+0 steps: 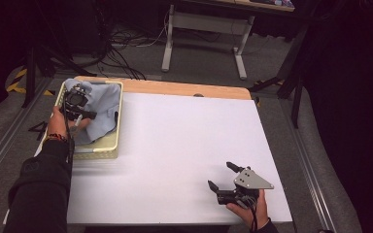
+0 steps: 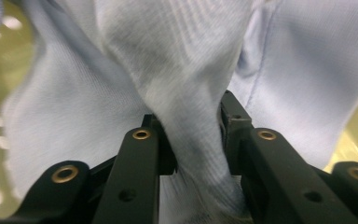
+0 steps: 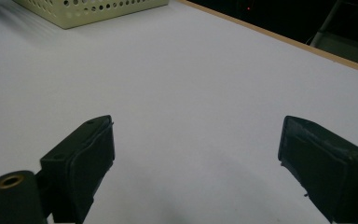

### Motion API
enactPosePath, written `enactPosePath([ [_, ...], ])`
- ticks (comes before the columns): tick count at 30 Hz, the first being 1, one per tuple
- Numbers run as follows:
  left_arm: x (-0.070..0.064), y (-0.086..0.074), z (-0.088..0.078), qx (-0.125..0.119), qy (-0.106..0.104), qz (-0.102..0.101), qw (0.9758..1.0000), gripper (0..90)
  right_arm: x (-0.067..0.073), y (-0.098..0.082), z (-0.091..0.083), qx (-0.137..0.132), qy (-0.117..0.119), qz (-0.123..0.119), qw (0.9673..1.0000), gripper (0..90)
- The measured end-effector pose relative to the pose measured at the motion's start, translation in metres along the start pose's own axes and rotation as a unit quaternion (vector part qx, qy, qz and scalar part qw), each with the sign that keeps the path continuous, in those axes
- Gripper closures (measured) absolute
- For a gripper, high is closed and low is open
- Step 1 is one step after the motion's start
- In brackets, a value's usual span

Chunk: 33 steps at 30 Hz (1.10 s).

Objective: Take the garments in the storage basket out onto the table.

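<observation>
At the far left of the worktop [image 1: 175, 145] stands a pale yellow perforated basket [image 1: 108, 145], its near wall facing the person. A light blue cloth [image 1: 102, 109] lies bunched inside it, filling most of the basket and rising above the rim at the far end. The left tool [image 1: 77, 104] is down in the basket on top of that cloth, held by the left hand [image 1: 58, 124], whose dark sleeve [image 1: 41, 189] comes in from the near left corner.

In the left gripper view a thick fold of the cloth [image 2: 186, 93] runs up between the two black jaws, and the pads press on it from both sides, so the left tool [image 2: 193, 135] is clamped on the cloth. The basket's yellow holed wall [image 2: 0, 60] shows blurred behind the fabric on the left and again at the right edge.

The middle of the white worktop lies bare between the basket and the right hand.

At the near right, well apart from the basket, the right tool [image 1: 220, 175] rests low over the worktop in the right hand [image 1: 247, 211], with a grey three-cornered plate [image 1: 252, 179] on top, its jaws pointing left towards the basket. The right gripper view shows the right tool [image 3: 196, 140] with its jaws standing wide apart and nothing between them, just white worktop [image 3: 191, 84], with a corner of the basket [image 3: 88, 9] at the far left.
</observation>
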State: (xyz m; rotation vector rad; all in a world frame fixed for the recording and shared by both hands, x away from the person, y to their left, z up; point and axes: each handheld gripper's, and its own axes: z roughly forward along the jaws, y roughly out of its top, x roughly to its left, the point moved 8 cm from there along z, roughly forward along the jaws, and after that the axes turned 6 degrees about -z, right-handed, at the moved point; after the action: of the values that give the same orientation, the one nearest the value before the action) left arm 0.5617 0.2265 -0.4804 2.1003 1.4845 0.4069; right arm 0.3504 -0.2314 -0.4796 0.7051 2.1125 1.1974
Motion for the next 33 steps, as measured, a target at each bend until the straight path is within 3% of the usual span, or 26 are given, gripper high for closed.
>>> enactPosePath([
  [3,-0.001,0.005,-0.018,-0.035,0.002,0.005,0.9994,75.3,-0.001,0.0,0.0,0.0,-0.004,0.002,1.0,11.1],
  [4,-0.001,0.005,-0.018,-0.035,0.002,0.005,0.9994,75.4,-0.001,0.0,0.0,0.0,-0.004,0.002,1.0,11.1],
  [9,-0.003,0.01,-0.038,-0.091,-0.02,-0.018,0.9955,76.1,-0.006,0.003,-0.002,-0.006,-0.022,0.002,0.9997,11.2],
  [10,-0.006,0.014,-0.048,-0.121,-0.026,-0.022,0.9921,76.3,-0.006,0.003,-0.002,-0.006,-0.023,0.003,0.9997,11.2],
  [11,-0.006,0.014,-0.048,-0.121,-0.026,-0.022,0.9921,76.4,-0.006,0.003,-0.002,-0.006,-0.023,0.003,0.9997,11.2],
  [12,-0.007,0.016,-0.054,-0.138,-0.03,-0.025,0.9897,76.4,-0.006,0.002,-0.002,-0.006,-0.025,0.004,0.9997,11.1],
  [15,-0.016,0.022,-0.074,-0.193,-0.047,-0.036,0.9793,76.7,-0.007,0.002,-0.002,-0.005,-0.026,0.006,0.9996,11.1],
  [19,-0.03,0.028,-0.094,-0.239,-0.051,-0.026,0.9692,76.7,-0.009,0.001,-0.001,-0.003,-0.021,0.015,0.9997,11.5],
  [20,-0.036,0.03,-0.101,-0.254,-0.054,-0.024,0.9653,76.8,-0.01,0.0,0.0,-0.001,-0.021,0.019,0.9996,11.6],
  [21,-0.045,0.033,-0.11,-0.27,-0.069,-0.025,0.96,76.8,-0.011,-0.001,0.0,0.0,-0.02,0.026,0.9995,11.9],
  [22,-0.045,0.033,-0.11,-0.27,-0.069,-0.025,0.96,76.9,-0.011,-0.001,0.0,0.0,-0.02,0.026,0.9995,11.9],
  [25,-0.064,0.036,-0.12,-0.284,-0.086,-0.009,0.9548,76.9,-0.013,-0.002,-0.001,0.0,-0.024,0.031,0.9992,12.0],
  [26,-0.079,0.036,-0.123,-0.288,-0.105,-0.005,0.9517,76.9,-0.014,-0.002,-0.001,0.0,-0.025,0.032,0.9992,12.0],
  [27,-0.079,0.036,-0.123,-0.288,-0.105,-0.005,0.9517,76.9,-0.014,-0.002,-0.001,0.0,-0.025,0.032,0.9992,12.0],
  [29,-0.096,0.035,-0.124,-0.292,-0.126,0.005,0.9481,76.9,-0.014,-0.003,-0.001,0.004,-0.026,0.034,0.9991,12.1],
  [33,-0.13,0.034,-0.122,-0.292,-0.152,0.037,0.9435,76.9,-0.017,-0.004,-0.001,0.004,-0.027,0.042,0.9988,12.3],
])
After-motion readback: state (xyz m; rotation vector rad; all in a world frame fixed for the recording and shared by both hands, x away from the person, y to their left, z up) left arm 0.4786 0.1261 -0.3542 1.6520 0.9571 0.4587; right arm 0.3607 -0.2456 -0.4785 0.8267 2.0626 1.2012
